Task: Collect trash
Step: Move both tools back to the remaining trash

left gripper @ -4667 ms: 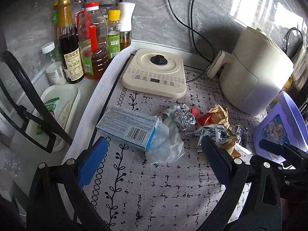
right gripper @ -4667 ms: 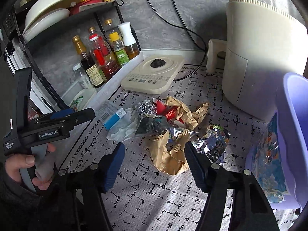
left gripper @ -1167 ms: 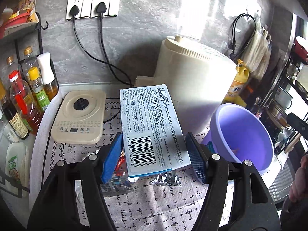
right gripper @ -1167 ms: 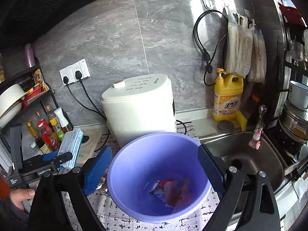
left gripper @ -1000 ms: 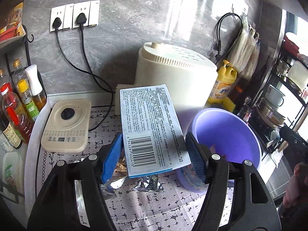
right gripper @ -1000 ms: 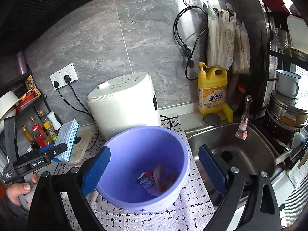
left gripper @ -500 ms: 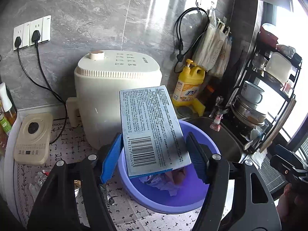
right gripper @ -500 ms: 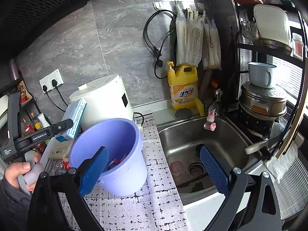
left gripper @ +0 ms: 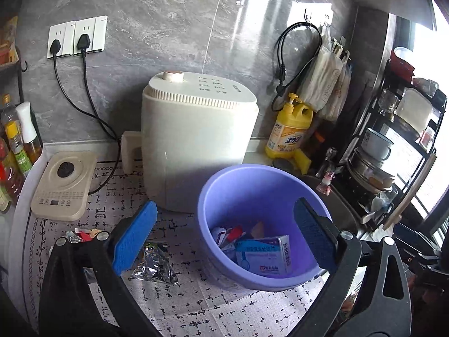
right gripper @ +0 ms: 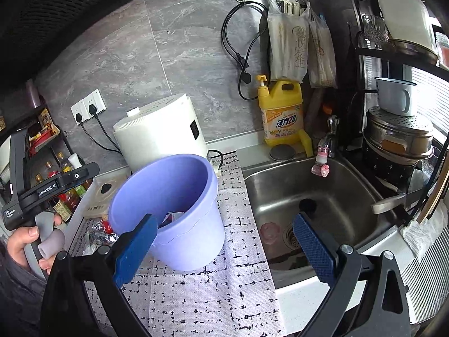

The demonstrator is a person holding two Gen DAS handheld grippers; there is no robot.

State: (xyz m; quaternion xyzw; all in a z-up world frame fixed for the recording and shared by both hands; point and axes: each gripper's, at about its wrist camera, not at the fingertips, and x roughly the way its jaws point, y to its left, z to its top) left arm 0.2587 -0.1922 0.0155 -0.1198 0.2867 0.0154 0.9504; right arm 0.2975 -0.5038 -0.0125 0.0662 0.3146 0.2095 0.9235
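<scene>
A purple plastic bucket point(left gripper: 224, 185) stands on the patterned counter mat; it also shows in the right wrist view point(right gripper: 196, 233). Inside it lies a blue and white carton point(left gripper: 266, 255) on top of red and white wrappers point(left gripper: 228, 234). My left gripper point(left gripper: 224, 237) is open and empty, above the bucket's near left rim. A crumpled foil wrapper point(left gripper: 155, 262) and red scraps point(left gripper: 82, 234) lie on the mat left of the bucket. My right gripper point(right gripper: 224, 248) is open and empty, held in front of the bucket and the sink.
A cream air fryer point(left gripper: 196, 146) stands behind the bucket, an induction cooker point(left gripper: 63, 185) and oil bottles point(left gripper: 19, 143) to the left. A steel sink point(right gripper: 306, 196) lies right of the mat, with a yellow detergent jug point(right gripper: 282, 115) and stacked pots point(right gripper: 398, 146).
My left gripper has opened and let go of the carton, which now lies in the bucket. The right gripper has swung further right, towards the sink.
</scene>
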